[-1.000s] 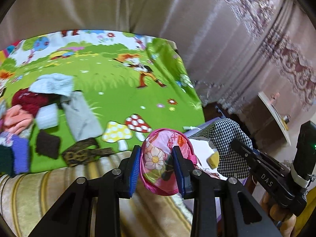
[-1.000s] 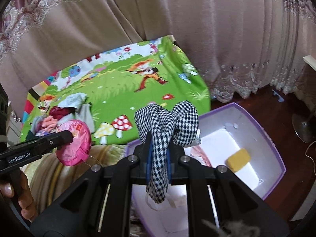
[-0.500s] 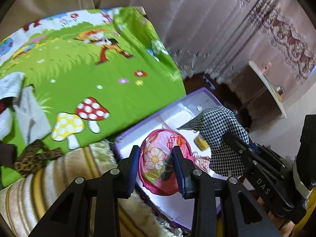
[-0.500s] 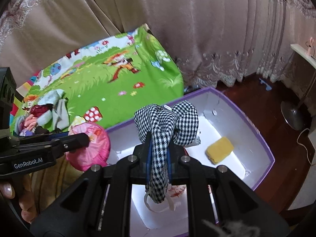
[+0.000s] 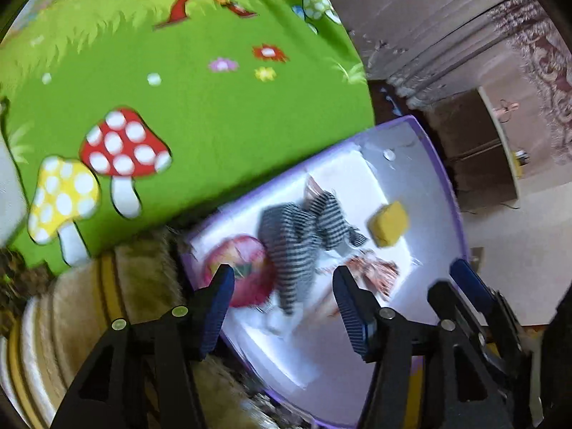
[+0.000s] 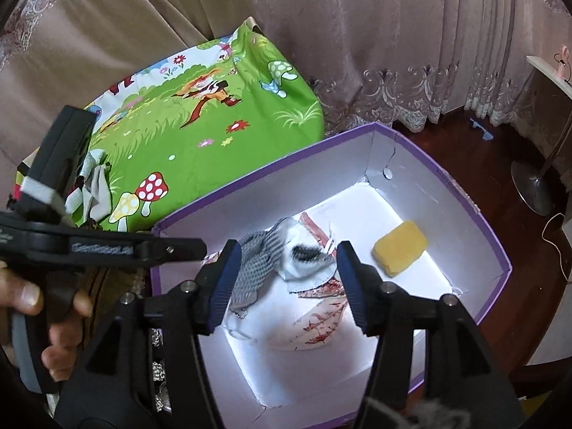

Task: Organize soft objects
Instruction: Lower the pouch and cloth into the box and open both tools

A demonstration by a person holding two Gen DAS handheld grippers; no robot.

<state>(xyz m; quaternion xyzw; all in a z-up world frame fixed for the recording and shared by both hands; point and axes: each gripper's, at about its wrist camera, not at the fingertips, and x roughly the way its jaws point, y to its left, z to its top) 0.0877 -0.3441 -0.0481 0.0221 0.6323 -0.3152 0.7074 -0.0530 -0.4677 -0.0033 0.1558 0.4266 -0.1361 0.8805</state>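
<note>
Both grippers hover open and empty over a purple-rimmed white box [image 6: 379,132]. My left gripper [image 5: 284,296] is above the box's near left end. The pink floral pouch [image 5: 246,261] lies in the box [image 5: 429,150] just below it. The black-and-white checked cloth [image 5: 304,225] lies in the box middle, blurred. My right gripper [image 6: 284,279] is above the same checked cloth [image 6: 264,257]. A yellow sponge [image 6: 400,248] and a white red-patterned cloth [image 6: 318,318] also lie inside. The sponge shows in the left wrist view [image 5: 388,223].
A green cartoon mat [image 6: 200,132] with mushrooms covers the couch left of the box. Several more cloths [image 6: 94,178] lie on it at the far left. Curtains [image 6: 357,18] hang behind. A lamp base [image 6: 532,186] stands on the dark floor right of the box.
Both grippers moved over the box and opened. The pink pouch dropped from the left gripper and the checked cloth dropped from the right gripper into the box.
</note>
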